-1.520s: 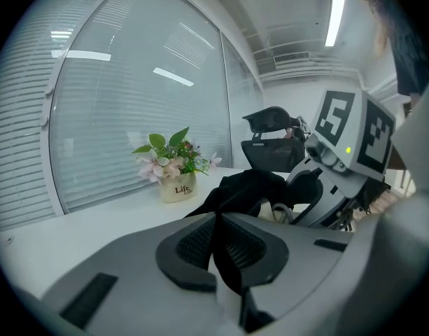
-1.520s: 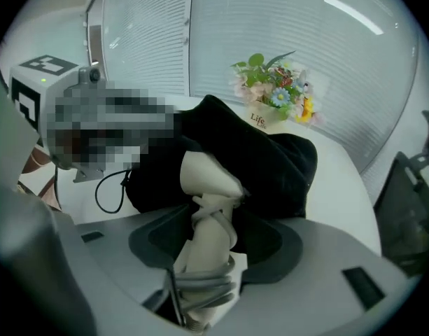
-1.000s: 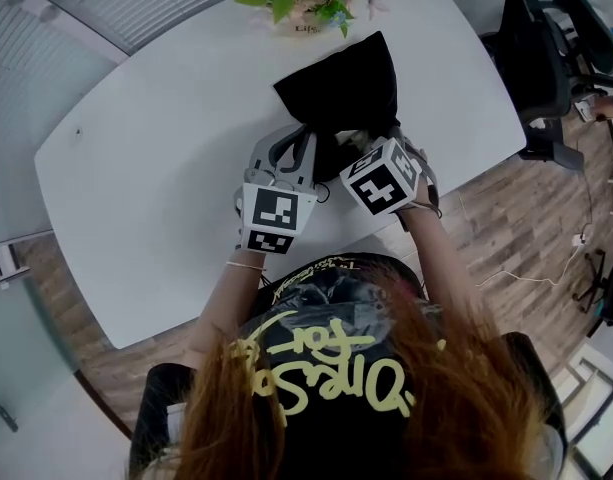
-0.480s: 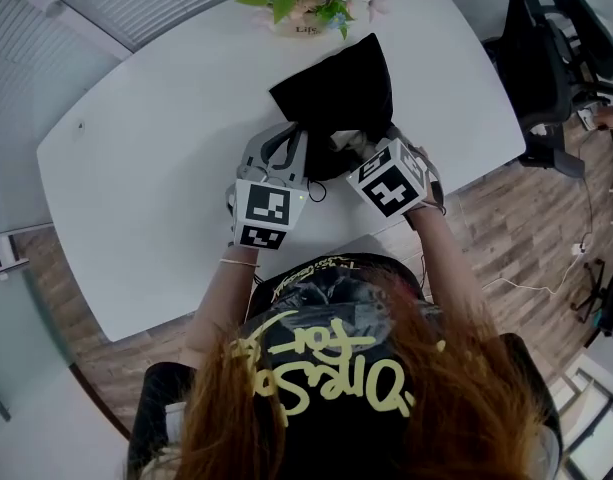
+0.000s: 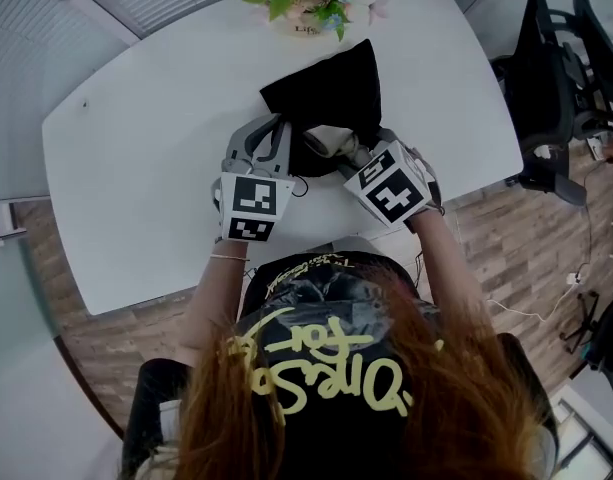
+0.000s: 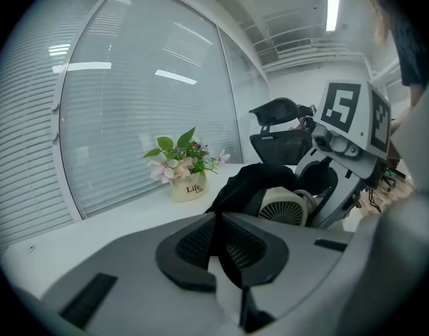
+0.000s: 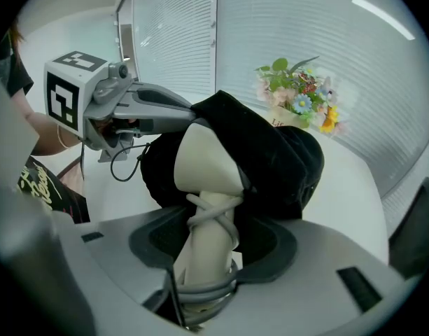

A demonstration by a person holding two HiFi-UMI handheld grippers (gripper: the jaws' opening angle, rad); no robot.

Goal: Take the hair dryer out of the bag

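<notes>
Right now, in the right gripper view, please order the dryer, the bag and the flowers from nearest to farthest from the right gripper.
1. The dryer: nearest, in the middle, its handle between the jaws.
2. The bag: just behind, draped over the dryer's far end.
3. The flowers: farthest, at the upper right, beyond the bag.

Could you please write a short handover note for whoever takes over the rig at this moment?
Left tool: shut on the edge of the black bag.
Right tool: shut on the handle of the hair dryer, with the cord wound round it.
Where: the bag lies on the white table; the dryer's front end is inside the bag's mouth.
Done: both grips set, dryer partly out.
Left: pull the dryer clear, probably toward you, then set it down.
</notes>
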